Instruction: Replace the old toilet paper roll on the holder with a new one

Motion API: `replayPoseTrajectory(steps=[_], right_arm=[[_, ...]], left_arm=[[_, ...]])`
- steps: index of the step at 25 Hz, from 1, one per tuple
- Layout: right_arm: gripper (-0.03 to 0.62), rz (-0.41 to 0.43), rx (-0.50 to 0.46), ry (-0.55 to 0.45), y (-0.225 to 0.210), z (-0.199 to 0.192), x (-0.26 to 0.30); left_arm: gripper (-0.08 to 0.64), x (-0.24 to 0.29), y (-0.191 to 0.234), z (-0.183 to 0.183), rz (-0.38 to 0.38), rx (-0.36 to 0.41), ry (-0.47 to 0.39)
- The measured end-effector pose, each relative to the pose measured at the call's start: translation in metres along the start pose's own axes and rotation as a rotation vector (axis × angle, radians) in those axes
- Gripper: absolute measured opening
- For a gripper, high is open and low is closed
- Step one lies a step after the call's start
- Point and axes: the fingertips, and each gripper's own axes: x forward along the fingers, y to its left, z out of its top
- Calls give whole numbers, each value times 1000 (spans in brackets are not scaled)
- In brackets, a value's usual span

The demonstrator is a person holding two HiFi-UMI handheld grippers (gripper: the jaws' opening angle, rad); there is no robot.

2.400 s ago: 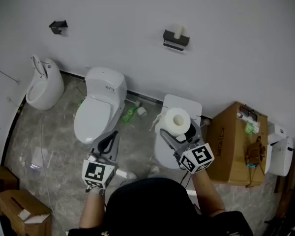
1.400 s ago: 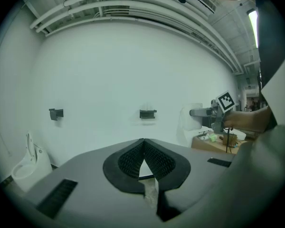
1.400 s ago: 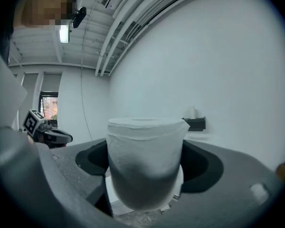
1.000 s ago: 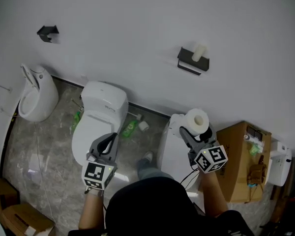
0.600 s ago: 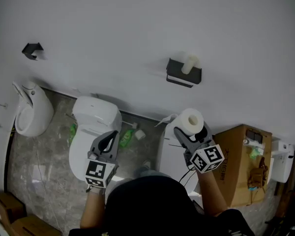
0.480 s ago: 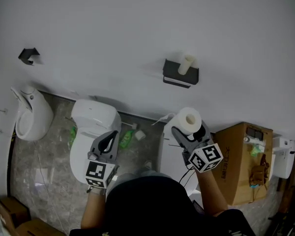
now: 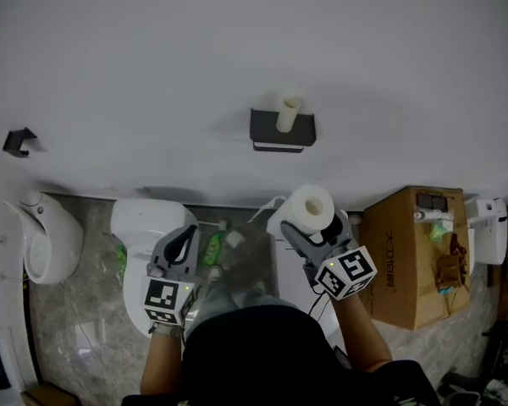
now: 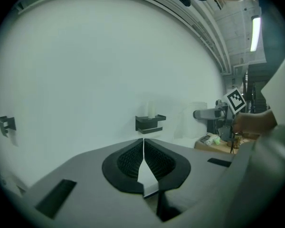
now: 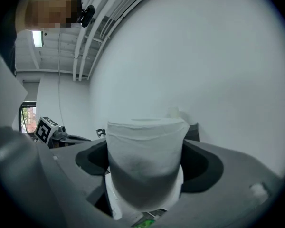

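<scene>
A black wall holder [image 7: 282,132] carries the old roll [image 7: 289,113], worn down to a thin pale tube standing upright. My right gripper [image 7: 310,220] is below the holder and shut on the new white roll [image 7: 307,206], which stands upright between its wide-set jaws. In the right gripper view the new roll [image 9: 145,158] fills the centre, with the holder [image 9: 194,130] partly hidden behind it. My left gripper [image 7: 183,245] hangs lower left of the holder, shut and holding nothing. The left gripper view shows the holder [image 8: 149,123] straight ahead above the closed fingertips.
A white toilet [image 7: 140,227] and a urinal [image 7: 41,237] stand at the left by the wall. A cardboard box [image 7: 411,256] with small items on top is at the right. A second black fitting [image 7: 17,140] is on the wall at far left. A green bottle [image 7: 212,249] lies on the floor.
Both grippers have moved across toward the wall, so the holder now sits just above and between them. The right still holds the new roll; the left stays shut.
</scene>
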Motion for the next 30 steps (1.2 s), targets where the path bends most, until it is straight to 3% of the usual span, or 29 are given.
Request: replayPoseTrajectory(steps=[16,25,30], right_arm=[[430,-312,14,-29,-32,5,-5],[430,-478,23,-44,-47,6,-37],[430,-578,40,-56,-60,4,-66]], left_arm=[[14,101,10,39,-327,97,-32],[15,169,0,84,-392,152,-64],[125,208,-17,110,-438,204,-77]])
